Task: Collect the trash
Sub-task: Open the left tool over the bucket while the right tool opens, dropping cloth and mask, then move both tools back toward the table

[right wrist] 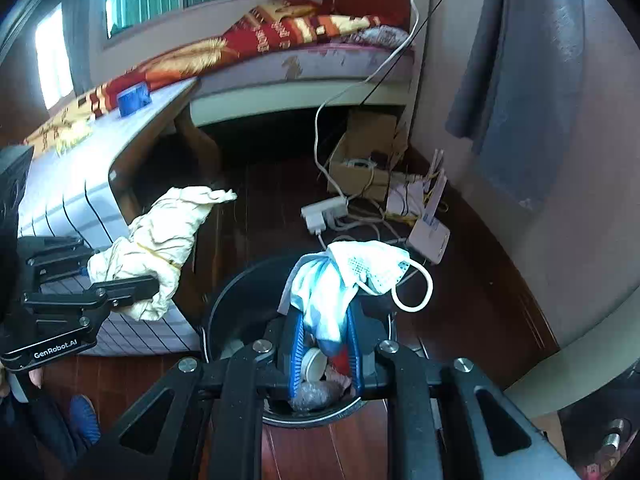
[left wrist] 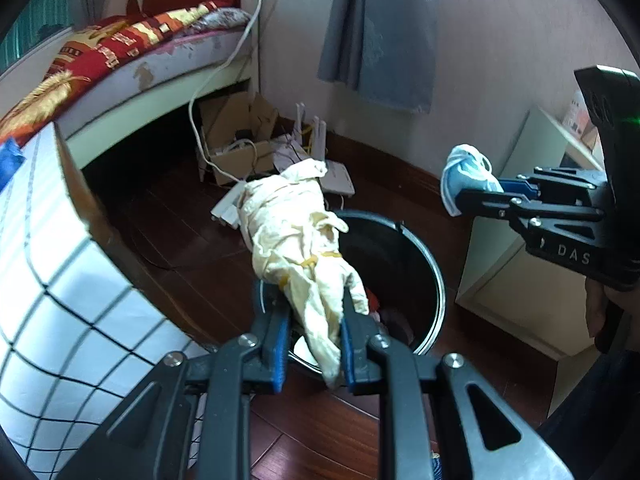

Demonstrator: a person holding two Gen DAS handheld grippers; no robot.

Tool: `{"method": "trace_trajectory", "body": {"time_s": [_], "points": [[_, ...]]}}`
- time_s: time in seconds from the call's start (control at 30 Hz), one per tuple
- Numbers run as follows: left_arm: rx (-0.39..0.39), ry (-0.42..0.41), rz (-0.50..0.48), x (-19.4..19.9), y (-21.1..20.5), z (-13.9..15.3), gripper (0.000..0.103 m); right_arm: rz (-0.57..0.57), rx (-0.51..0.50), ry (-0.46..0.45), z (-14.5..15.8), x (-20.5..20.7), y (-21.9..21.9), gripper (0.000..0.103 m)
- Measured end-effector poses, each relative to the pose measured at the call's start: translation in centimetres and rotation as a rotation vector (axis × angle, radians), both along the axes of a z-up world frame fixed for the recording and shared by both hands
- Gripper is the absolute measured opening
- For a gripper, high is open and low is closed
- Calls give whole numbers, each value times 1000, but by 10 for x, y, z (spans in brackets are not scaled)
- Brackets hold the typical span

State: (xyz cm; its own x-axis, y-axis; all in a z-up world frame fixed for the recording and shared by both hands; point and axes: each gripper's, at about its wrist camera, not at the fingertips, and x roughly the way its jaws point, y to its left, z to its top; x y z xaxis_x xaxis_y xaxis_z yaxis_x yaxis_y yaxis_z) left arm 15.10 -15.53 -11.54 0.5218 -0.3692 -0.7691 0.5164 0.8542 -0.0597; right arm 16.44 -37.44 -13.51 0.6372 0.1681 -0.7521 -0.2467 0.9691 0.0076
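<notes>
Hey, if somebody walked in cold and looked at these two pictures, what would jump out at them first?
Probably the crumpled cream cloth clamped in the left gripper, held over the black trash bin on the dark wood floor. Next, the blue and white face mask pinched in the right gripper, its ear loop dangling above the same bin. Behind both, the red and gold bedspread on the bed stands out.

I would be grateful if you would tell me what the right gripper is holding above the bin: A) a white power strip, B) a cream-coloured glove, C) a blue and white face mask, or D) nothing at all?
C: the right gripper is shut on a face mask with its ear loop dangling over the black bin; the cream glove is in the left gripper.
</notes>
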Motion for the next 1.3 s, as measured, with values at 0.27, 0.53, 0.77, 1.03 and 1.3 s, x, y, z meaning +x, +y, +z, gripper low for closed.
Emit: {"method": "trace_trajectory", "body": {"time_s": [0.27,0.53,0.77,1.03,1.3], "points": [[10,64,-31,11,-12,-23,23,67,-36,89,-37,15,9,21],[43,139,-63,25,-19,-49,23,97,-87,179,-74,28,17,21],[65,147,29,36,-9,-58,79,55,-145,206,-86,40,12,78],[104,91,106,31,2,-53,103,-66,-131,213,-80,45,-14,103],[104,42,130,26,7,-40,103,-65,-141,191,-72,39,-11,103]]}}
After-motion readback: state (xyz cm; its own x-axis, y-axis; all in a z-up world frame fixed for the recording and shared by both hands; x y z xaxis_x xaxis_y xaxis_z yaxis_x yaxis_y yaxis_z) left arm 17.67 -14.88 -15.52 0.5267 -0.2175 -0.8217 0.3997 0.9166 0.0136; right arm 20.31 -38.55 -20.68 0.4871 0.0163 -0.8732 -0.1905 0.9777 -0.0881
